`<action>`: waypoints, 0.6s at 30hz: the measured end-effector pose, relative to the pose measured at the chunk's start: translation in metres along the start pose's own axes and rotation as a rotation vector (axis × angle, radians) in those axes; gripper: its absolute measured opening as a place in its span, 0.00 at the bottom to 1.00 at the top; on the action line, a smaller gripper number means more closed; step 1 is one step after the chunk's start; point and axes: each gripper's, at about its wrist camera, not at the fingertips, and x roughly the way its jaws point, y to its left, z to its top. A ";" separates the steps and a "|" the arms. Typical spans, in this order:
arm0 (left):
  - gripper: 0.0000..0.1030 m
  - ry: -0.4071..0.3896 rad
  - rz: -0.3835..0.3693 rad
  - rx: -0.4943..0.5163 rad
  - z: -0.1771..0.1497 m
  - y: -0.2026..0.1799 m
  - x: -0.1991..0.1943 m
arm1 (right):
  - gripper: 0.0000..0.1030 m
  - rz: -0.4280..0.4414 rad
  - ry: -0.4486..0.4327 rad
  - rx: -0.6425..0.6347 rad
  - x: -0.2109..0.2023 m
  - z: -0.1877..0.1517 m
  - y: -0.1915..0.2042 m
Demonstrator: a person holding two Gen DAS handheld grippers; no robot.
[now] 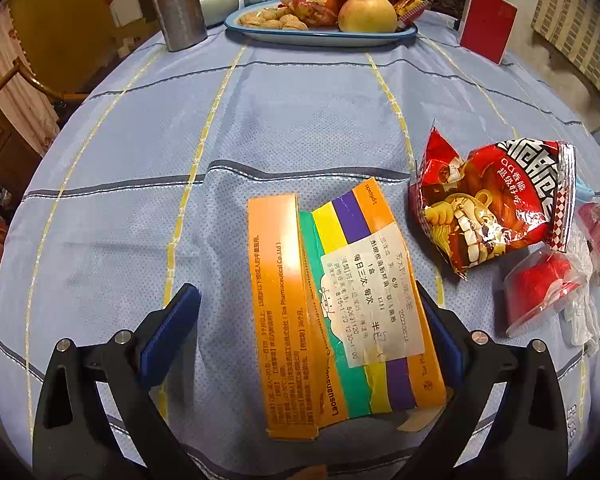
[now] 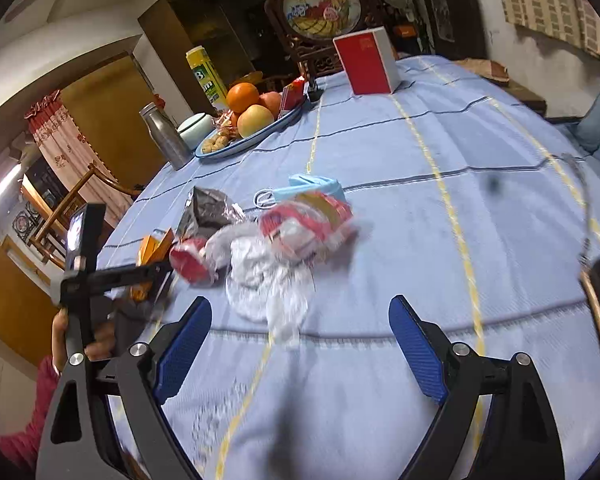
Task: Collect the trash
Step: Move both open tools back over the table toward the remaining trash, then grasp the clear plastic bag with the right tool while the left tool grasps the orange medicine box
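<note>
While the left gripper [image 1: 308, 344] stands spread wide around the flattened medicine carton [image 1: 336, 312], you have the step half set: in the left wrist view the carton lies flat on the blue checked tablecloth [image 1: 140, 128] near the table's near edge, between the two blue pads, the right-side pad just beside or touching its orange edge and the left-side pad well apart from it. Shift the tongs so the carton sits centred, then tip the fingertips down to the cloth before you squeeze, because a flat card will likely slide or buckle if you pinch it from above; I would catch one long edge and let it fold. Toward the right edge lie the red snack bag [image 1: 492, 208], a red-filled plastic cup [image 1: 540, 288] and a crumpled clear wrapper [image 1: 580, 304], all apart from the carton, so keep clear of them. The fruit plate [image 1: 320, 36] and steel bottle [image 1: 178, 4] at the far edge are not trash, by my reading.

In the right wrist view, which is motion-blurred, your right gripper [image 2: 300, 336] is also wide apart and holds nothing, hovering over bare cloth just short of the white crumpled wrapper [image 2: 268, 280]; a blue face mask [image 2: 316, 186] lies beyond the pile
</note>
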 end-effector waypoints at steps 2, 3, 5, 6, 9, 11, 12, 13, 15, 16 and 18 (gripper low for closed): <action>0.95 -0.002 0.000 0.000 0.000 0.000 0.000 | 0.86 0.022 0.020 0.028 0.015 0.010 -0.001; 0.95 -0.003 0.001 -0.001 0.000 0.000 -0.001 | 0.86 0.034 0.027 0.040 0.021 0.013 -0.002; 0.95 -0.004 0.004 -0.004 -0.001 -0.001 -0.001 | 0.86 0.057 0.040 0.078 0.036 0.024 -0.004; 0.95 -0.005 0.005 -0.005 -0.001 0.000 -0.001 | 0.86 0.060 0.043 0.090 0.041 0.027 -0.004; 0.95 -0.006 0.006 -0.006 -0.001 -0.001 -0.001 | 0.86 0.060 0.058 0.127 0.059 0.039 -0.007; 0.95 -0.005 0.006 -0.006 -0.001 0.000 -0.001 | 0.86 0.062 0.073 0.150 0.071 0.045 -0.009; 0.95 -0.005 0.006 -0.005 -0.001 -0.001 -0.001 | 0.86 0.069 0.078 0.158 0.075 0.046 -0.009; 0.95 -0.005 0.006 -0.005 -0.001 -0.001 -0.001 | 0.86 0.071 0.081 0.163 0.080 0.048 -0.009; 0.95 -0.005 0.006 -0.005 -0.001 -0.001 -0.001 | 0.87 0.067 0.082 0.162 0.086 0.049 -0.008; 0.95 -0.005 0.006 -0.005 -0.001 -0.001 -0.001 | 0.87 0.067 0.084 0.159 0.090 0.048 -0.006; 0.95 -0.005 0.006 -0.006 -0.001 -0.001 -0.001 | 0.87 0.065 0.089 0.154 0.096 0.048 -0.006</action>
